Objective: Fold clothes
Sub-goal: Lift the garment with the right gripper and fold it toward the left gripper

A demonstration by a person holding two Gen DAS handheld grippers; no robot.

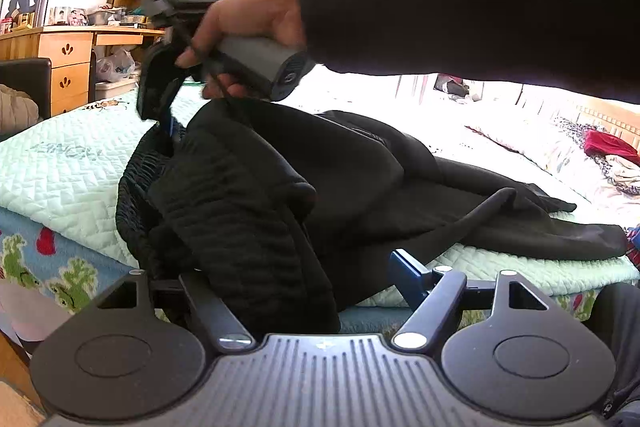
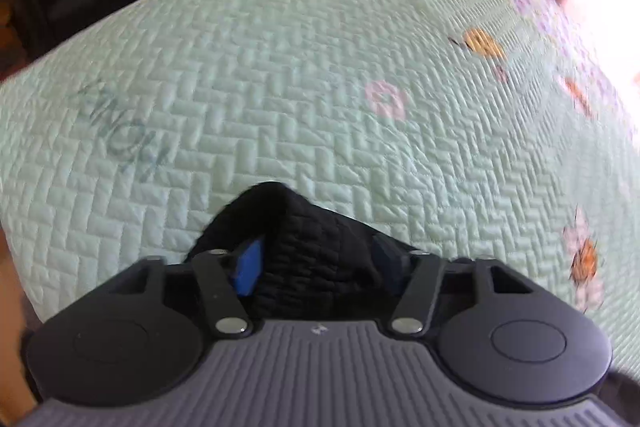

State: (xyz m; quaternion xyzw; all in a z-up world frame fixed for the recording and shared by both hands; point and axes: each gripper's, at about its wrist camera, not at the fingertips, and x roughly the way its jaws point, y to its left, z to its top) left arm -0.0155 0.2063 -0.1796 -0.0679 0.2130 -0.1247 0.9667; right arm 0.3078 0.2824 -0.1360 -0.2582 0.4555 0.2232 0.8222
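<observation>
A black quilted garment (image 1: 248,195) lies crumpled across the middle of the left wrist frame, one bunched part raised at centre left and the rest spread flat toward the lower right. In the right wrist frame, a peaked fold of it (image 2: 316,247) sits at bottom centre.

The left finger of the left gripper (image 1: 296,279) is buried behind the black garment (image 1: 248,195), so only its blue right pad shows. In the right wrist view, the fold between the right gripper (image 2: 316,259)'s pads hides whether they press it. Ahead of that gripper the quilt (image 2: 320,75) smears with blur towards the far right edge.
</observation>
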